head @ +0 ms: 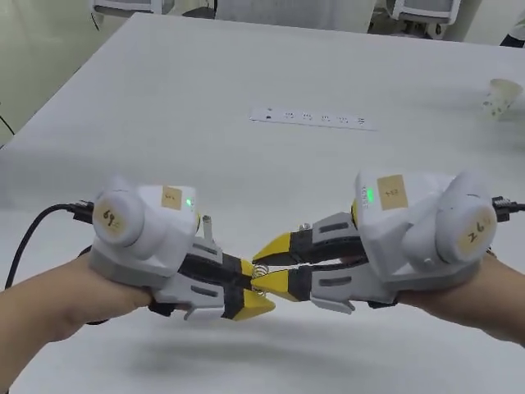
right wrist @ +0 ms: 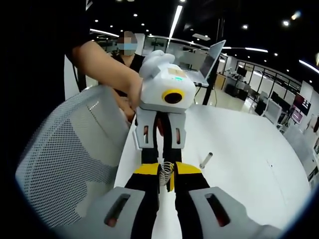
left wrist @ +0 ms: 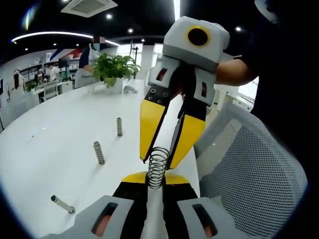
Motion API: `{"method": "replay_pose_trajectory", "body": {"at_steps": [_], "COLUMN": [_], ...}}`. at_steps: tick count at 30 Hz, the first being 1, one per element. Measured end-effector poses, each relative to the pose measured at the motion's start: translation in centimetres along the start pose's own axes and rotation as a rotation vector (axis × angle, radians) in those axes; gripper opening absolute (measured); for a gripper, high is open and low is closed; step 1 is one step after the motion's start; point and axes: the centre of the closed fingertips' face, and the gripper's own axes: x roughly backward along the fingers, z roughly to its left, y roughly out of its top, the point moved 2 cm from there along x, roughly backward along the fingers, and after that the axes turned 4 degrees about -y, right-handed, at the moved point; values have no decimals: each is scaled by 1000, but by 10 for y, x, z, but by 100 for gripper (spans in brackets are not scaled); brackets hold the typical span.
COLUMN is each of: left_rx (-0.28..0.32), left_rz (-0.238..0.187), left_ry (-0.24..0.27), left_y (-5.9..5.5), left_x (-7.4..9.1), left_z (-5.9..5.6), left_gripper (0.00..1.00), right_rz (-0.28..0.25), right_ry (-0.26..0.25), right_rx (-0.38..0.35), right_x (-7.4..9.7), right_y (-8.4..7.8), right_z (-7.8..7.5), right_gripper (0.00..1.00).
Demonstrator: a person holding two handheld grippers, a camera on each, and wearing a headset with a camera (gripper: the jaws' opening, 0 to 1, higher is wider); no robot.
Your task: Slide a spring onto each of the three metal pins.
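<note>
The big white tabletop (head: 246, 66) lies under both grippers. The left gripper (left wrist: 155, 180) and the right gripper (right wrist: 167, 172) are held up above it, with their yellow-tipped jaws nose to nose and very close together.

Three short grey metal pins are on the tabletop, out past the left jaws and off to their left side. The far pin (left wrist: 119, 126) and the middle pin (left wrist: 98, 152) stand up. Each looks ribbed all the way round, as if a coil is on it, so I think two pins are done. The near pin (left wrist: 62, 203) is the closest one to the left jaws. It looks smooth and bare, and it leans or lies down — I cannot tell which.

Right between the two sets of jaws is the small silver coil spring (head: 259, 269). It is up in the air, not on one of those pins. One end sits in the tips of the left jaws, which look pinched on it. The other end sits between the right jaws, which stand close on each side of it. I cannot tell if they squeeze it or just touch it.

I think one job is left. The spring has to go to the bare pin — well apart from the jaws now — and slide down over it. That pin may need to be stood up or held first.
</note>
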Motion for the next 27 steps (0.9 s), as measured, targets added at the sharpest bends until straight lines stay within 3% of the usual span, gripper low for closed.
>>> {"method": "replay_pose_trajectory", "body": {"at_steps": [27], "left_rx": [26], "left_rz": [-32], "left_ry": [5], "left_y": [3], "left_x": [5], "left_z": [2], "left_gripper": [2], "right_rz": [-17], "right_ry": [-12], "right_rx": [-51], "right_x": [1], "right_y": [4], "right_z": [-2], "right_gripper": [11]}}
